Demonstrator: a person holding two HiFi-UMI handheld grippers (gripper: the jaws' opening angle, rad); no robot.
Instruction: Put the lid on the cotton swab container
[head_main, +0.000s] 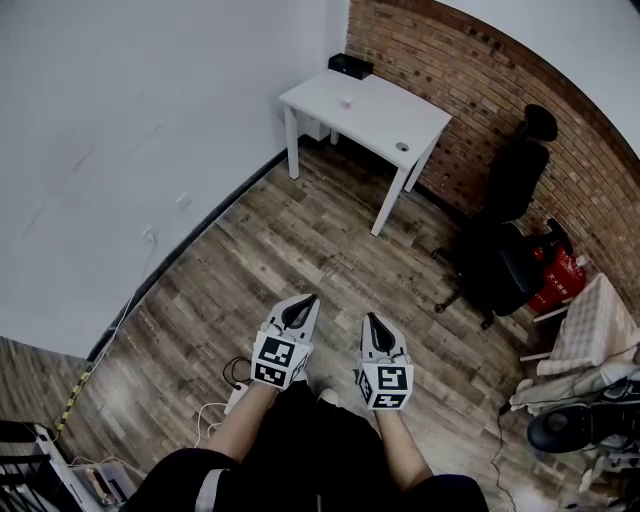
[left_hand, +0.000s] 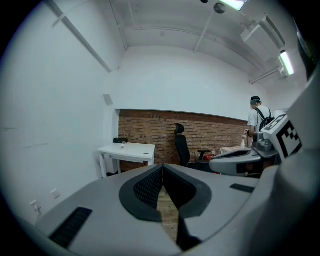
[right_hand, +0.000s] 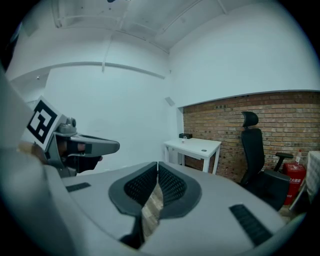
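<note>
Wood floor runs to a white bench (head_main: 375, 118) by the brick wall. On the bench sit two tiny things, probably the container (head_main: 347, 101) and the lid (head_main: 402, 147). Both are likely light, stiff, slick plastic, so pinch the lid by its rim. Closed and empty, the left claw (head_main: 313, 298) and right claw (head_main: 371, 318) point toward the bench, well short of it.

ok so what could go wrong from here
1. Loose cables lie on the floor by the person's feet: a possible trip on the way to the white table.
2. The round piece sits close to the table's edge; the shut left gripper or right gripper could nudge it off.
3. The office chair stands near that corner and may crowd the approach.
</note>
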